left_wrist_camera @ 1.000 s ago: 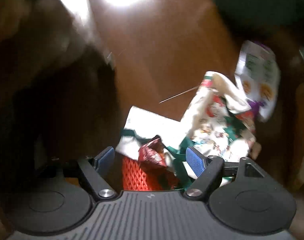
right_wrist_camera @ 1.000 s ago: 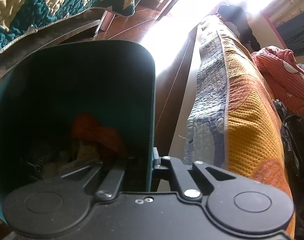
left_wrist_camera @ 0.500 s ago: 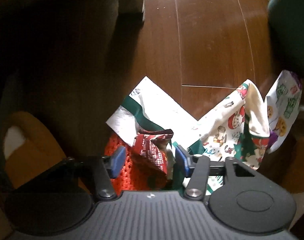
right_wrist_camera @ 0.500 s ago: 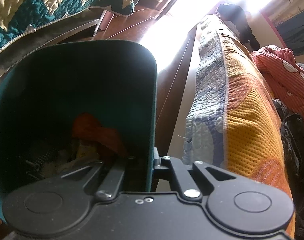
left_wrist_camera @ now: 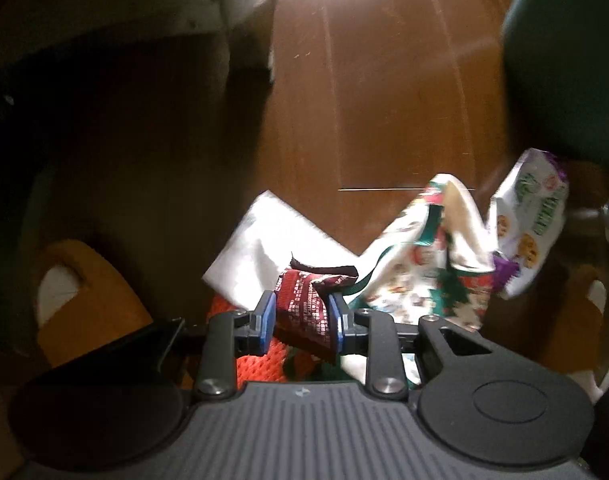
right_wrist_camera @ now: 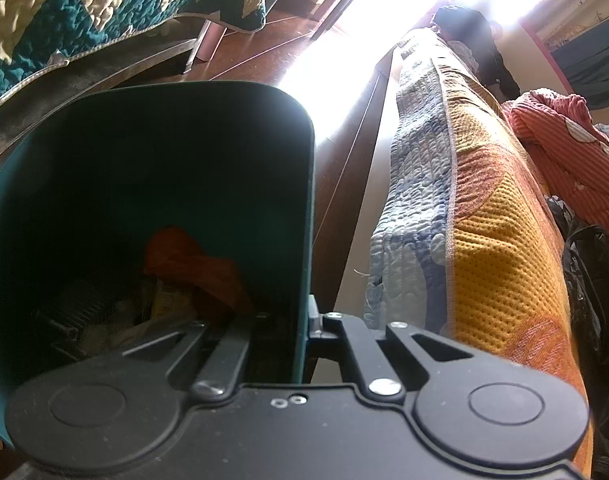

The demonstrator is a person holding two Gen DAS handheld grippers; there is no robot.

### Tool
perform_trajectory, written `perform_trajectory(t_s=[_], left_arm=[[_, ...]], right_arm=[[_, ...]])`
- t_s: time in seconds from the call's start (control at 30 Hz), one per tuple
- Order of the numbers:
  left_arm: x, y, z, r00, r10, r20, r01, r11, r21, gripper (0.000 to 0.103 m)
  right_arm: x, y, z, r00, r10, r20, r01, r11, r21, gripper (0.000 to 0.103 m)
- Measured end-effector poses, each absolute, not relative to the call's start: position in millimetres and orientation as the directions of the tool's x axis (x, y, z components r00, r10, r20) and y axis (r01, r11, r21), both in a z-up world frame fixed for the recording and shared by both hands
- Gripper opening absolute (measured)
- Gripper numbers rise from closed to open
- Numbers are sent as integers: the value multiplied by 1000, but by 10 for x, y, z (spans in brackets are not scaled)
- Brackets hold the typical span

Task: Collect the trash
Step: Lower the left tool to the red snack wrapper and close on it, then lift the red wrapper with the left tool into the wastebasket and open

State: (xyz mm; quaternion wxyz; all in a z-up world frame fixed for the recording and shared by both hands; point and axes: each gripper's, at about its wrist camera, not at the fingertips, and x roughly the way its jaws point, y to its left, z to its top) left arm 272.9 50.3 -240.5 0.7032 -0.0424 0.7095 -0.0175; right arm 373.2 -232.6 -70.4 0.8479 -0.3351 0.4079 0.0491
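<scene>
A dark red snack wrapper (left_wrist_camera: 304, 298) sits on a pile of litter on the wooden floor. My left gripper (left_wrist_camera: 300, 316) points straight down over it, its jaws closing, both blue pads pressed against the wrapper's sides. Under and around it lie a white paper sheet (left_wrist_camera: 260, 240), an orange-red mesh (left_wrist_camera: 252, 362), a Christmas-print wrapping (left_wrist_camera: 408, 268) and a cookie packet (left_wrist_camera: 532, 216). In the right wrist view my right gripper (right_wrist_camera: 309, 320) is shut on the side wall of a teal bin (right_wrist_camera: 164, 152), which has orange trash (right_wrist_camera: 196, 264) at its bottom.
The teal bin (left_wrist_camera: 564, 60) also shows at the left wrist view's upper right. Orange slippers (left_wrist_camera: 88, 296) flank the pile. A dark furniture base stands at the upper left. Quilted beds (right_wrist_camera: 472, 248) line both sides of the floor strip; a black bag (right_wrist_camera: 584, 280) lies on the right.
The left gripper's jaws have narrowed from wide apart onto the red wrapper, and its view has shifted and rolled over the pile. The right gripper and bin have stayed still.
</scene>
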Motion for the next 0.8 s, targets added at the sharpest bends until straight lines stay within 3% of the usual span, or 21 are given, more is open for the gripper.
perform_trajectory(t_s=[0.27,0.4,0.63,0.73,0.8], left_arm=[[2645,137,-2019,48,-60,-997,155,987,-52,27],[2599,-180,-2330,19,-27,-999,209,978,-22,27],[2593,-216,-2642,-13,-35,-999,161,986,-37,27],[2596,-191,-2614,-28,-84,-996,164,983,-88,38],[2591,-144,-2530,-7,-105,-994,152,983,-105,69]], right_arm=[[3710,-2324,-699,667,-186,-721,-363,765,-532,4],[3713,-2306,-697,669,-186,-720,-364,762,-536,4],[3706,-2300,-715,672,-191,-716,-364,757,-543,4],[3722,-2310,-710,669,-192,-718,-362,760,-540,4],[3729,-2315,-709,668,-193,-719,-359,763,-538,4]])
